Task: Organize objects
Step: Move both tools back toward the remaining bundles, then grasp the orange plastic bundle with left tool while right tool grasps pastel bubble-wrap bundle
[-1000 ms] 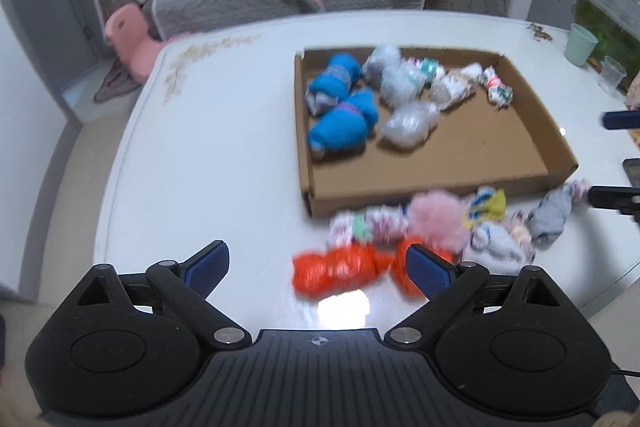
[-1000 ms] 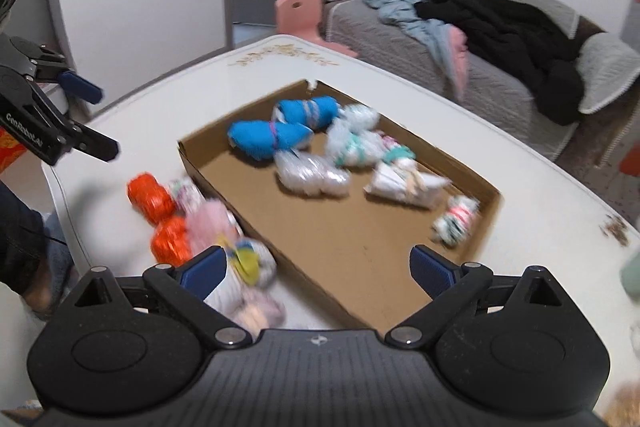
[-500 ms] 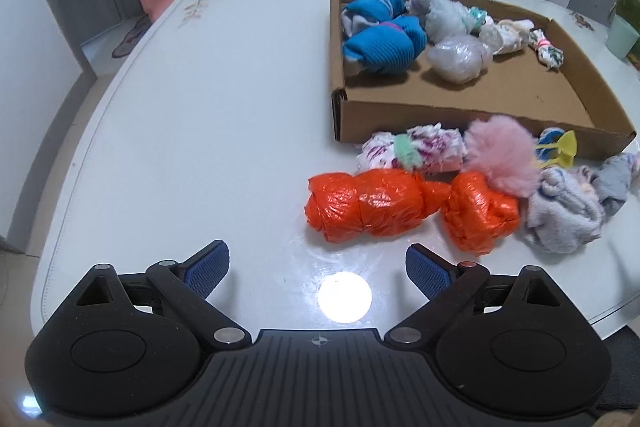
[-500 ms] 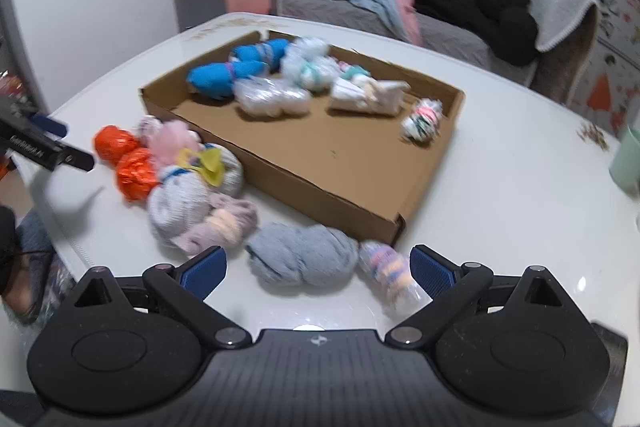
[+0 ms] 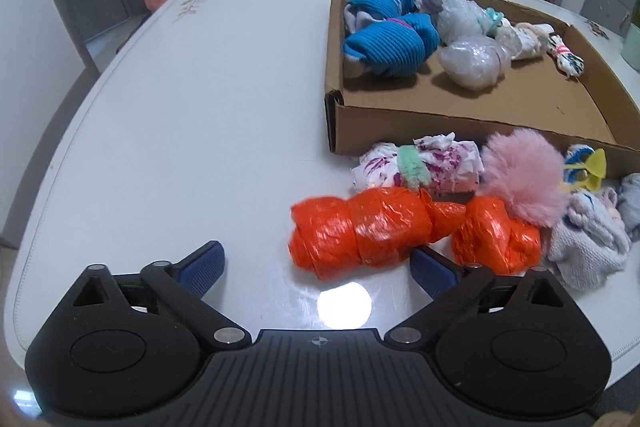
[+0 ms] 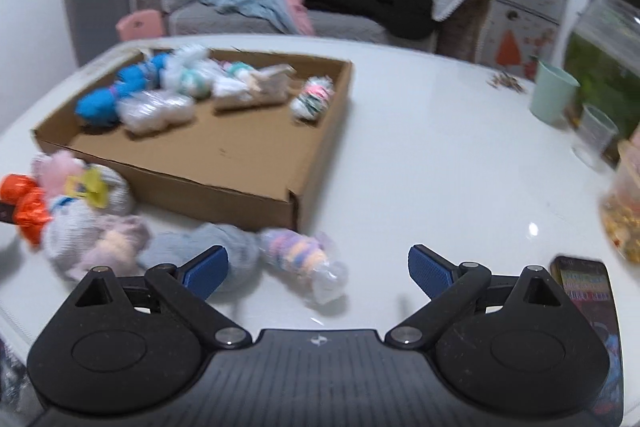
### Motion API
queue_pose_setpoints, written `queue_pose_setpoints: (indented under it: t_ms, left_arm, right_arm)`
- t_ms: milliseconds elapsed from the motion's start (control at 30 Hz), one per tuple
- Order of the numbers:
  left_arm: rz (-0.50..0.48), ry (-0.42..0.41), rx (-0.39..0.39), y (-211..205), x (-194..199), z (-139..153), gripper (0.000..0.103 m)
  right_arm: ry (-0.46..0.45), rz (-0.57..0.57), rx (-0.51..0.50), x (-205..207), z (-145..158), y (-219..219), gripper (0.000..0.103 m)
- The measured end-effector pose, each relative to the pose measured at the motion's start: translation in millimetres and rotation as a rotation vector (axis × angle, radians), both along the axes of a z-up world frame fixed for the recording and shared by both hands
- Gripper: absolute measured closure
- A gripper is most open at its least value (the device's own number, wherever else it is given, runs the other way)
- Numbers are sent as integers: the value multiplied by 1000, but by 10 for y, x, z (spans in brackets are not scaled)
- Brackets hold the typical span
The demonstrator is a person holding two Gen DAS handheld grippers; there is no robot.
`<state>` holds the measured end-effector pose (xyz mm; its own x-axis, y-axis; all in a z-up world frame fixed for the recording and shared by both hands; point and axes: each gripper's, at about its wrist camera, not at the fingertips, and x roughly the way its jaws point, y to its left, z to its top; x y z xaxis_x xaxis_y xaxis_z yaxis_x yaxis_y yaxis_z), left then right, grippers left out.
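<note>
Holding both grippers low over the white table, you have each one spread wide with nothing between its fingers. Your left gripper sits just short of the long orange plastic-wrapped bundle, whose near end lies between the blue pads; the right-hand pad is just beside the gap where that bundle meets a second, rounder orange bundle. Behind them, against the outer wall of the cardboard tray, lie a white-and-purple sock roll with a green band and a fluffy pink pompom that rests on the rounder orange bundle. A pale knitted roll lies at the right end of that row.

Inside the tray, two blue sock rolls fill the near-left corner, with a clear-wrapped bundle beside them and smaller pale rolls along the far wall.

Your right gripper hangs over the table's near edge by the tray's corner. A pastel striped roll in clear wrap lies just ahead between its fingers, and a grey sock ball touches that roll, partly behind the left pad. This view is blurred. A phone lies at the right, and a green cup stands farther back.
</note>
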<state>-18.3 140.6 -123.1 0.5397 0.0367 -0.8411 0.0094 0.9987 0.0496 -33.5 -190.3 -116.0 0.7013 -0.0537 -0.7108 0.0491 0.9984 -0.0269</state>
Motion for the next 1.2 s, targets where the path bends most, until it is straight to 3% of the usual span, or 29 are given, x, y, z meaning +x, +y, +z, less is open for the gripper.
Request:
queue_pose_setpoints:
  t_ms: [300, 467, 567, 633, 733, 1200]
  left_arm:
    - [19, -14, -24, 34, 24, -5, 2]
    - [7, -33, -36, 36, -5, 16, 9]
    - [-8, -44, -41, 17, -4, 44, 21]
    - [-33, -51, -42, -5, -3, 64, 29]
    - [-52, -54, -43, -32, -22, 87, 42]
    - [-57, -4, -57, -34, -97, 205, 54]
  right_arm:
    - [4, -45, 16, 25, -54, 31, 13]
    - [-1, -58, 27, -23, -72, 0, 19]
    - [9, -72, 42, -8, -98, -46, 38]
    - [0, -68, 40, -30, -96, -52, 57]
    - [-11, -47, 41, -45, -81, -55, 74]
    - [-6, -19, 73, -145, 39, -147, 75]
